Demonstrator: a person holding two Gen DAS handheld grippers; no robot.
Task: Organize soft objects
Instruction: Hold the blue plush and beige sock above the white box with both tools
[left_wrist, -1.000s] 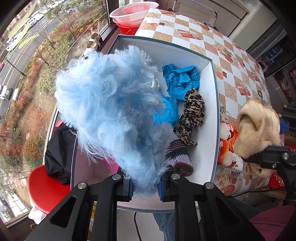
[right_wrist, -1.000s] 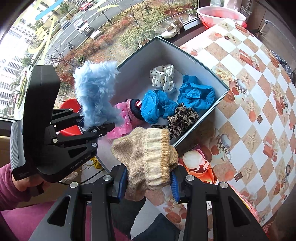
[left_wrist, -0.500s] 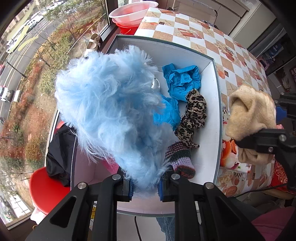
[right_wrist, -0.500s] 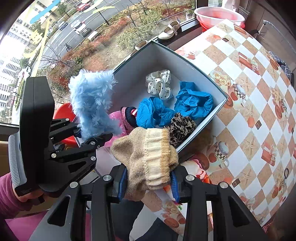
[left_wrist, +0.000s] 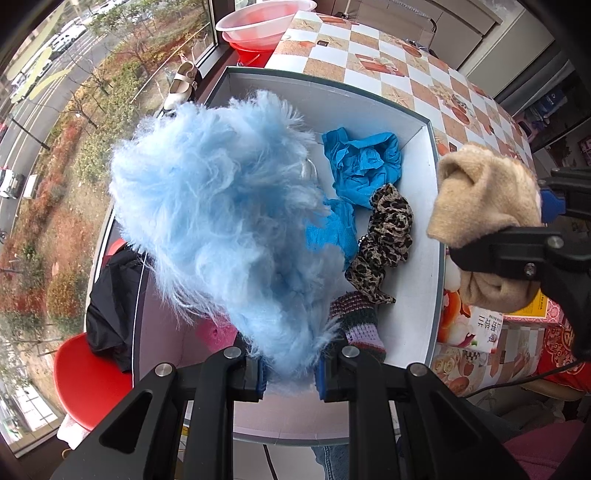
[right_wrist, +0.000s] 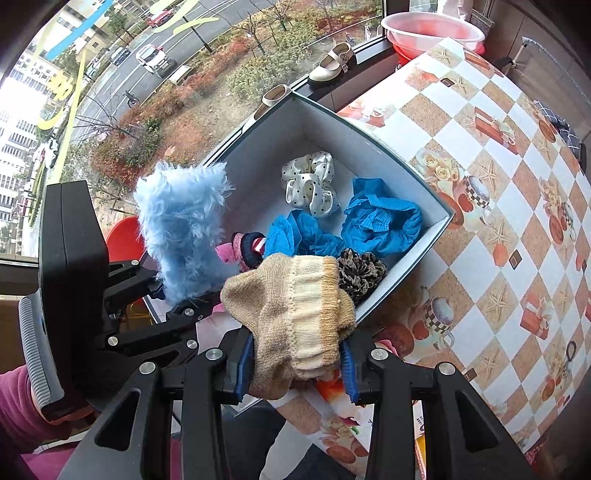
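Note:
My left gripper (left_wrist: 290, 373) is shut on a fluffy light-blue piece (left_wrist: 221, 221) and holds it above the near end of the open grey box (left_wrist: 424, 122); it also shows in the right wrist view (right_wrist: 181, 229). My right gripper (right_wrist: 295, 373) is shut on a beige knitted sock (right_wrist: 295, 314), held over the box's right wall near its front corner; the sock shows in the left wrist view (left_wrist: 484, 206). In the box lie blue cloths (right_wrist: 380, 221), a leopard scrunchie (left_wrist: 384, 243), a polka-dot scrunchie (right_wrist: 310, 184), a striped knit piece (left_wrist: 358, 321) and a pink item (right_wrist: 225, 253).
The box sits on a checkered tablecloth (right_wrist: 498, 166) by a window. A pink basin (left_wrist: 266, 22) stands at the table's far end. A red chair (left_wrist: 88, 376) with a black garment (left_wrist: 114, 302) is left of the box. Shoes (right_wrist: 332, 62) rest on the sill.
My right gripper with the beige sock has moved forward and left, closer to the box. The left gripper and the blue fluffy piece have stayed nearly still.

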